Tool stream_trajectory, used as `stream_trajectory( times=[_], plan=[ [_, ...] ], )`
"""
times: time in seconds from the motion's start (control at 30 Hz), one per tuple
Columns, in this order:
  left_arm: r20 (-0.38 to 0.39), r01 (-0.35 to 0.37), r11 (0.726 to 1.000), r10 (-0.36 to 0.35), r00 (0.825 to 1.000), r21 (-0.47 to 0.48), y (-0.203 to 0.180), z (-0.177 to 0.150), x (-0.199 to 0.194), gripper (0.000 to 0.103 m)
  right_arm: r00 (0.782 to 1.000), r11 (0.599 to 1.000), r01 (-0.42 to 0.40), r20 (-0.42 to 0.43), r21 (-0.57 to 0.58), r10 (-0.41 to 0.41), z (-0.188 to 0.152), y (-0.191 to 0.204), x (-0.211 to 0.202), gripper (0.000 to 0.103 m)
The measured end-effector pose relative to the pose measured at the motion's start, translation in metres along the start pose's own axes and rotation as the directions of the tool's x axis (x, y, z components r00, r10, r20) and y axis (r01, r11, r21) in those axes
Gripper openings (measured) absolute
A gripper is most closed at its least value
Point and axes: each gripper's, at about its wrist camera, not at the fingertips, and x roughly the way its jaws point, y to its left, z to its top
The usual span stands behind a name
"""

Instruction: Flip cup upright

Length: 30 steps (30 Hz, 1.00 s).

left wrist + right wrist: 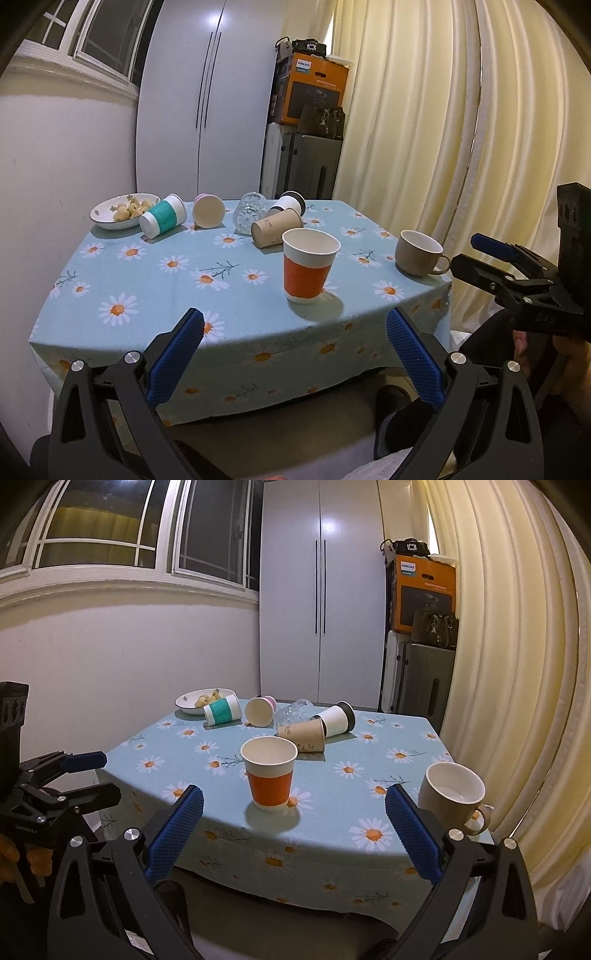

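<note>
**2 cups upright, 5 on their sides**

The left gripper [294,354] hangs off the near edge of the table [122,332], jaws wide apart and holding nothing. The right gripper [294,832] hangs beside it, also short of the table edge, jaws wide apart and empty.

Landmark: the orange cup [309,264], upright, mouth up, near the front edge of the table and clear of both grippers.

To the right of the orange cup, near the table's right edge, a tan mug [418,253] stands upright with its handle pointing right.

Just behind the orange cup lies a brown cup [277,228] on its side. In the right wrist view its mouth [322,735] points right. Touching it behind is a white cup [335,720] with a dark rim, also on its side.

Behind and slightly left of the orange cup, a clear glass [250,213] lies tipped over, just beside the brown cup.

Further left of that lies a pink cup [208,211] on its side, open mouth facing the cameras.

Far left and behind the orange cup, a teal cup [162,220] lies on its side, its base toward the front.

Just behind the teal cup, at the back left corner, a bowl [107,220] holds pale round food.
</note>
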Motion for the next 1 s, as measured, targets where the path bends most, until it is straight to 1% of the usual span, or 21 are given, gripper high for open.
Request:
stream_trajectory(
  times=[0.4,1.0],
  plan=[
    [-0.004,-0.006,1.0,0.006,1.0,0.007,-0.0019,-0.0006,-0.0009,0.096,1.0,1.0,0.005,-0.027,-0.02,-0.005,-0.0021,0.0054,0.0052,0.098],
    [-0.006,-0.014,1.0,0.014,1.0,-0.005,0.0017,-0.0018,-0.0008,0.096,0.999,1.0,0.006,-0.039,-0.031,-0.008,-0.0046,0.0028,0.0065,0.098]
  ],
)
